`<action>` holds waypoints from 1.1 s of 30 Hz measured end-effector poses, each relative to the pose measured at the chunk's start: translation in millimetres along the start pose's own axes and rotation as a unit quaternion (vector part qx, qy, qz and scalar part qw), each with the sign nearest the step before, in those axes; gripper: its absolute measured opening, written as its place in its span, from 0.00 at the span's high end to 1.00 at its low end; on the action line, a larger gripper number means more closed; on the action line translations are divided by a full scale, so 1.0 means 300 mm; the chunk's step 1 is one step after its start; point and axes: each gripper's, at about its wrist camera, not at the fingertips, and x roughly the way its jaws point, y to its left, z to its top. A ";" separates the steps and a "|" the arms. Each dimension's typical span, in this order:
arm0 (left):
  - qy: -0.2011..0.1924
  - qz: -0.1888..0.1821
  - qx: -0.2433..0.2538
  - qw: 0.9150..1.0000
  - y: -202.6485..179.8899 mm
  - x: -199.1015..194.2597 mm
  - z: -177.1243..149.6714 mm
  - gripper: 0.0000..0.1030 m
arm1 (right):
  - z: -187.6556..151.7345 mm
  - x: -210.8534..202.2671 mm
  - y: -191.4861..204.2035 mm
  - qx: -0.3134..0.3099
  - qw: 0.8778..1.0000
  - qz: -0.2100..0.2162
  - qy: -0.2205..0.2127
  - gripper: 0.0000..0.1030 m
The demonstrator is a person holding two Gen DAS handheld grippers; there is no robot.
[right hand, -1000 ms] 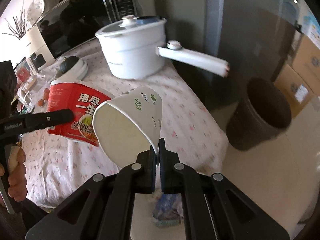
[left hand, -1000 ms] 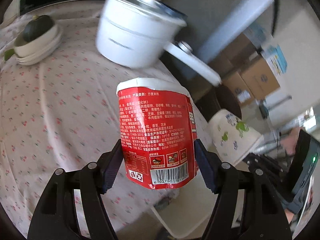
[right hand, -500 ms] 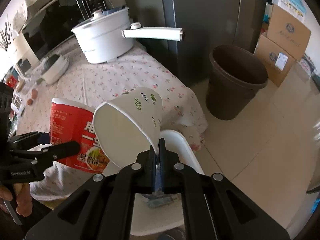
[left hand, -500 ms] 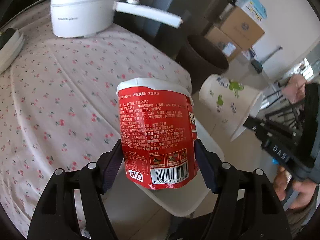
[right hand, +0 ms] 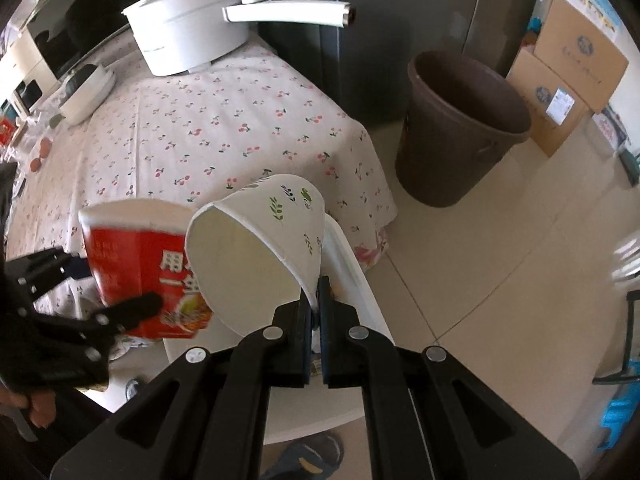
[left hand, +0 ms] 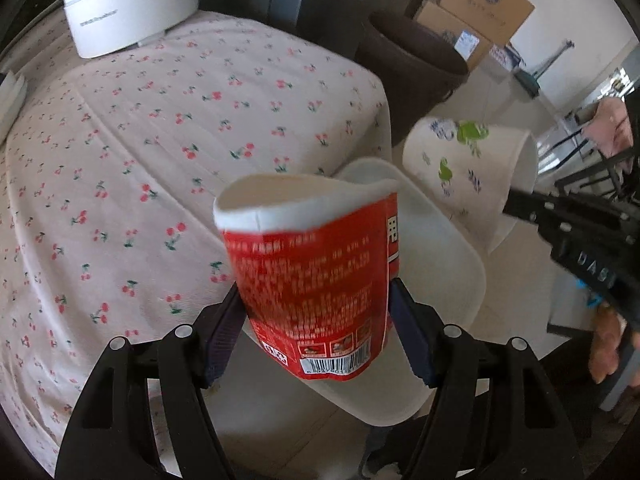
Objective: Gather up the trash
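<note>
A: What's changed?
B: Both cups have left the desk (right hand: 224, 128). The left hand-held gripper (left hand: 316, 332) clamps the red cup (left hand: 316, 272), the right hand-held gripper (right hand: 318, 308) pinches the paper cup (right hand: 264, 248) by its rim, now over the white bin (left hand: 448, 256)
A: So release comes next, probably

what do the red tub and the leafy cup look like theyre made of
Red tub: likely thin printed paperboard with a slight sheen; its white rim is dented out of round.
Leafy cup: apparently matte white paper with printed leaves and a thin wall.
</note>
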 end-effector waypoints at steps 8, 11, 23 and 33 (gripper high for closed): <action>0.008 -0.009 0.003 1.000 0.001 0.020 -0.004 0.33 | -0.010 0.037 0.031 -0.021 0.999 -0.012 0.027 0.95; 0.013 -0.013 0.005 1.000 -0.006 0.027 -0.010 0.22 | -0.011 0.055 0.032 -0.022 0.999 -0.026 0.036 0.94; -0.011 0.001 -0.035 0.999 0.040 -0.049 0.014 0.10 | 0.003 0.011 0.031 -0.016 0.999 -0.029 0.006 0.55; -0.017 0.083 -0.060 0.995 0.116 -0.152 -0.020 0.07 | 0.004 -0.067 0.067 0.008 0.999 0.037 -0.036 0.34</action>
